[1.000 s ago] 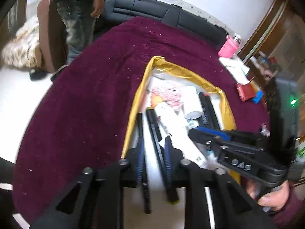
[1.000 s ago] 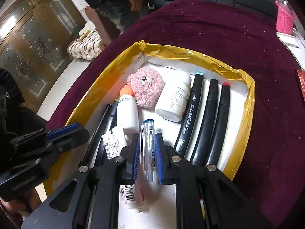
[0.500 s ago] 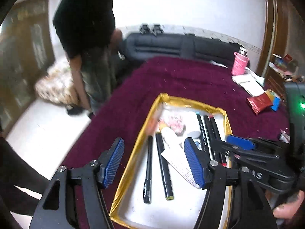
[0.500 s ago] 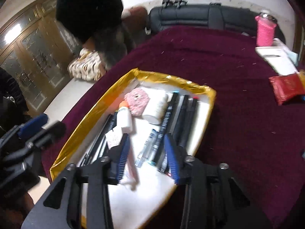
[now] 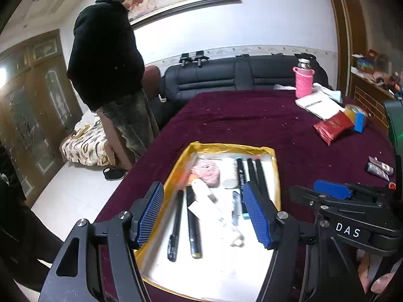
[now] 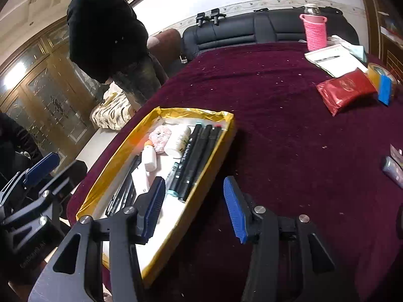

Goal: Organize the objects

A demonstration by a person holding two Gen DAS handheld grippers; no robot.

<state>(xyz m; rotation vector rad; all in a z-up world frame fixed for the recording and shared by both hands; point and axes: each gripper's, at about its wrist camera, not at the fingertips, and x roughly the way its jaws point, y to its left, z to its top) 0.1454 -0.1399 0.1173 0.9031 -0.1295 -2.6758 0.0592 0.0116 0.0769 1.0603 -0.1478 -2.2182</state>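
Observation:
A gold-rimmed tray with a white floor lies on the maroon tablecloth. In it are a black pen, a black marker, a white tube, a pink plush, a white bottle, a clear pen and three black markers. My left gripper hovers open above the tray's near half, holding nothing. My right gripper hangs over the tray's right rim. Its jaws are opening and nothing is between them. The clear pen lies beside the markers.
A person in a black jacket stands left of the table. At the far right lie a pink bottle, a notebook, a red packet and a small tube. A black sofa runs behind the table.
Both grippers opened and drew back and up from the tray. The right one let go of the clear pen, which now lies in the tray. The left one released a black marker.

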